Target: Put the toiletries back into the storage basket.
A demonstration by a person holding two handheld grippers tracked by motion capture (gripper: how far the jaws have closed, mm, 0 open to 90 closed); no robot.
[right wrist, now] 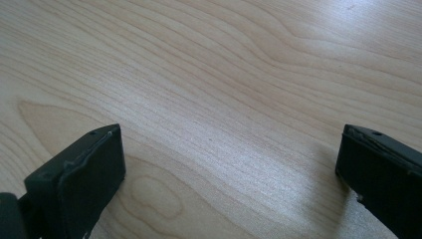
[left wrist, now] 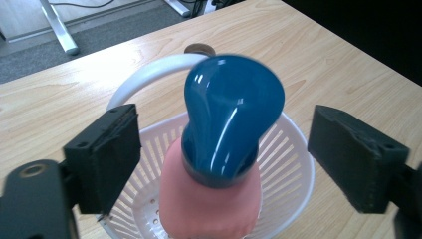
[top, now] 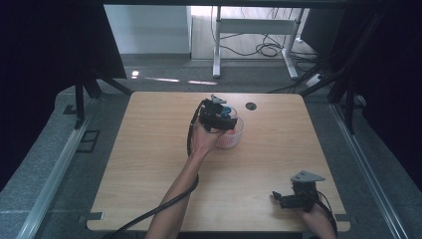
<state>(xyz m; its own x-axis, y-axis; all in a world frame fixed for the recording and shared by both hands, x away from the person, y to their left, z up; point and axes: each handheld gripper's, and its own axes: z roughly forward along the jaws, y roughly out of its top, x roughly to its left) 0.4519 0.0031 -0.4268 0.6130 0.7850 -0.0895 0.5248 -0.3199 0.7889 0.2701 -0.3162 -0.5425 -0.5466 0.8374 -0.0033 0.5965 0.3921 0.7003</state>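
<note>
Left gripper view: the left gripper [left wrist: 224,154] hangs wide open, holding nothing, its jaws clear on both sides of a glossy blue bulb [left wrist: 229,119] standing on a matte pink base [left wrist: 209,209] in a white slotted basket [left wrist: 293,164] at the table's [top: 149,164] far middle. I judge the slick, rounded glass wants a gentle, centred squeeze. The right gripper [top: 293,199] rests near right, wide open and empty, over bare wood

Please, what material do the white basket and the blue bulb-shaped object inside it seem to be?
The white basket looks like matte moulded plastic: thin even ribs and slots. The blue bulb-shaped object is glossy, with sharp highlights; glass or hard plastic, I cannot tell which.
</note>
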